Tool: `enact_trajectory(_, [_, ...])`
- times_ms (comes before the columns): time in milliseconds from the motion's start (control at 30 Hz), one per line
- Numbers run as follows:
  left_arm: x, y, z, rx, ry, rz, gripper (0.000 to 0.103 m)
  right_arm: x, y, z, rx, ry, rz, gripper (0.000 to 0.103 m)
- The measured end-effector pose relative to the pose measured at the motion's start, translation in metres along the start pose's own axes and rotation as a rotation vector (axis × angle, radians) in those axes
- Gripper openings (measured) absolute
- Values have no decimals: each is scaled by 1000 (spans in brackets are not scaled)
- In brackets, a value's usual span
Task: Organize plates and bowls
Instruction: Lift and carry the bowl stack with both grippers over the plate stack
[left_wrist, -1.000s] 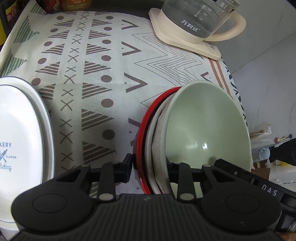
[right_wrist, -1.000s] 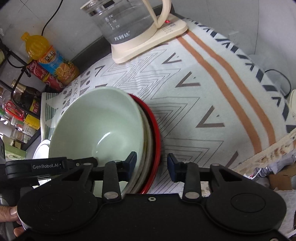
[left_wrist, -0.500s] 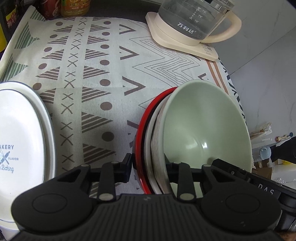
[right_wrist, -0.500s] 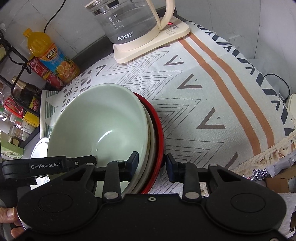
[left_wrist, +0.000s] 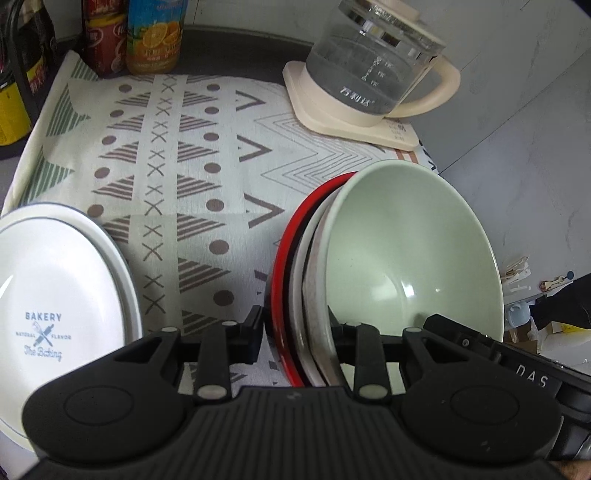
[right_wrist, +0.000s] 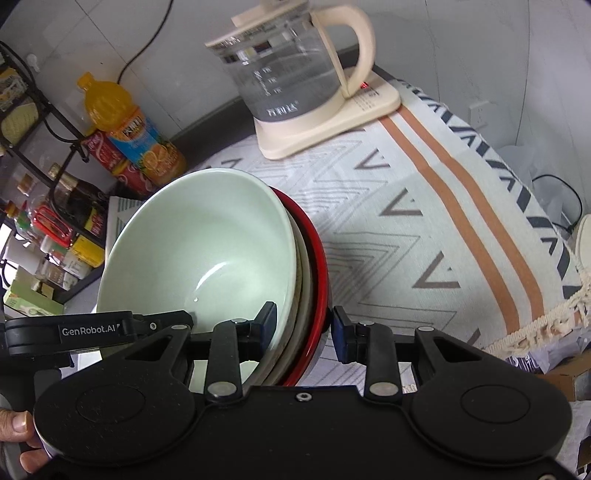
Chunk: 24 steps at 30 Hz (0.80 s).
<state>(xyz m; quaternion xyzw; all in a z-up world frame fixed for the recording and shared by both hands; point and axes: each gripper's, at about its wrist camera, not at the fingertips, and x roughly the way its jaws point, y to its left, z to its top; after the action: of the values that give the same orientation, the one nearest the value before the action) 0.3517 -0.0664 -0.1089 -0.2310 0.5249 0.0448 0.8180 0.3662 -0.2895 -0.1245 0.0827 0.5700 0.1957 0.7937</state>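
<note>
The stack of bowls (left_wrist: 413, 254) was held up off the patterned cloth (left_wrist: 184, 177), pale green bowl (right_wrist: 199, 251) nested in a red-rimmed one (right_wrist: 314, 251); left gripper (left_wrist: 295, 338) and right gripper (right_wrist: 303, 326) were each clamped on the stack's rims from opposite sides; a white bakery plate (left_wrist: 55, 295) was left lying on the cloth, with a glass kettle (right_wrist: 295, 74) seen behind.

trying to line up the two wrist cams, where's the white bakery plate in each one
Left wrist: the white bakery plate lies at the lower left edge, on the patterned cloth, apart from the stack with the green bowl.
Right wrist: the plate is not visible; the green bowl fills the left centre.
Shared landmark: the glass kettle, at the top of both views.
</note>
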Motion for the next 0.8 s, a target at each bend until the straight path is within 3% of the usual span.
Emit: enact_trajectory(800, [-62, 30, -4, -27, -101, 10, 29, -24, 58, -1, -105, -73, 49, 31])
